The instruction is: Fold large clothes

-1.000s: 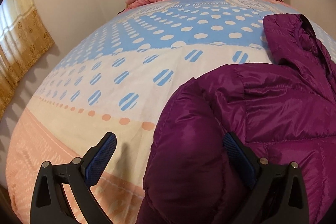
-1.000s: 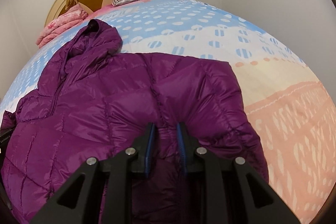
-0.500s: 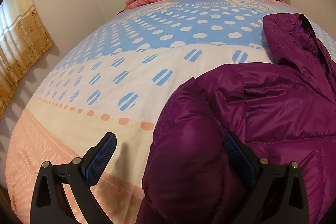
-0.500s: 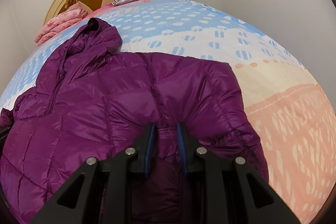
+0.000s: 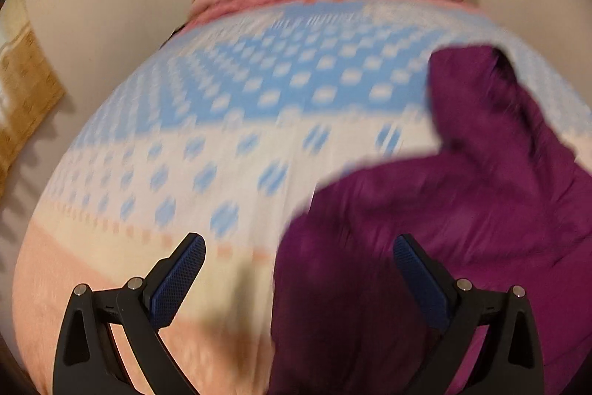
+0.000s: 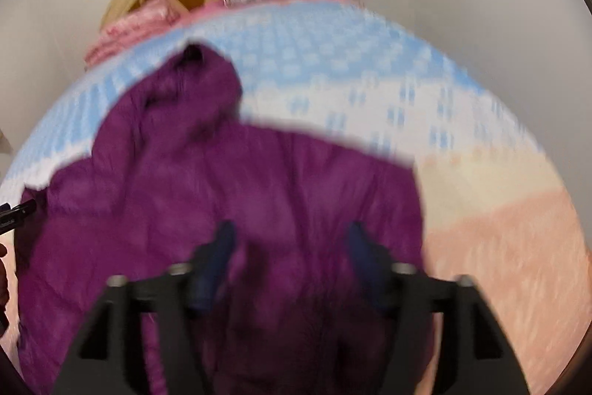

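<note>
The jacket point(image 6: 229, 195) lies spread on the bed point(image 5: 229, 121), its hood toward the headboard end and its body filling the foot-end half, closer to the bed's right edge as the left wrist view frames it. A folded flap of it bulges near the foot edge.

The right hand-held gripper point(image 6: 292, 247) is opening; its jaws stand apart over the purple fabric and the pads no longer pinch anything. The left hand-held gripper point(image 5: 299, 265) is wide open and holds nothing, one finger over the bedcover, the other over the jacket's side.

This looks like a release after laying a fold. To do it well, let the fabric drop fully clear of the pads before drawing away, so the flap is not dragged open again.

The jacket is quilted, puffy and slick-looking, likely springy enough to unfold itself. The bedcover is flat cotton-like cloth with blue dots and peach bands.
</note>
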Demonstrator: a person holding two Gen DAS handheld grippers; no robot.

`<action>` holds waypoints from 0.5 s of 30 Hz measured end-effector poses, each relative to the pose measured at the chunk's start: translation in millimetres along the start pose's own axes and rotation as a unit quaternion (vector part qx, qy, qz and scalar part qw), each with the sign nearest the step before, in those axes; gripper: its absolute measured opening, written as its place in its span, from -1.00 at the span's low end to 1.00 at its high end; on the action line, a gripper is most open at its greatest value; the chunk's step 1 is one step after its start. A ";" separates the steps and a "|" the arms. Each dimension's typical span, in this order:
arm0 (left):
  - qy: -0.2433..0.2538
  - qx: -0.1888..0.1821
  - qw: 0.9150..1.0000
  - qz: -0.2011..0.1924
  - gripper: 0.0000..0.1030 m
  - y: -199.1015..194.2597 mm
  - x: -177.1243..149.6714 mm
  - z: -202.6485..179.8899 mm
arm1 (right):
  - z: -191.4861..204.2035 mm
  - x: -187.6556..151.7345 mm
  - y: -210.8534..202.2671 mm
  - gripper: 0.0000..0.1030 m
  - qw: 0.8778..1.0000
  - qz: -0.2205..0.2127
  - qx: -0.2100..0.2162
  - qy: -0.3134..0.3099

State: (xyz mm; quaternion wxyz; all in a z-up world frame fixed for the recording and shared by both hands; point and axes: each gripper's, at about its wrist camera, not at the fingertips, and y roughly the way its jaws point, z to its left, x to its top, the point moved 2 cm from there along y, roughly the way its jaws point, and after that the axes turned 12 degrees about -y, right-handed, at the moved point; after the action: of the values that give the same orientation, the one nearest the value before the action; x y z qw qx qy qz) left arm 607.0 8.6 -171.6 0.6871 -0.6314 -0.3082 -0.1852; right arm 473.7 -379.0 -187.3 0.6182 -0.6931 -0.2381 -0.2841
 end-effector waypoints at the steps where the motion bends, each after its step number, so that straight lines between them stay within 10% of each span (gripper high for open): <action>1: 0.003 -0.008 1.000 -0.003 0.97 4.9 14.8 -7.0 | -2.1 14.4 6.6 0.50 1.000 -0.003 0.009 0.001; 15: 0.014 -0.069 0.997 0.024 0.97 89.1 117.1 -126.8 | 35.1 131.2 135.2 0.50 0.997 0.020 0.068 -0.025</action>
State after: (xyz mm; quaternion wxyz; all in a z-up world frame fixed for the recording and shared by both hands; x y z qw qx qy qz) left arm 775.1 -88.1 -163.4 0.6505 -0.6816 -0.2700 -0.1985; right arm 664.4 -363.5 -197.2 0.6637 -0.6608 -0.2580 -0.2372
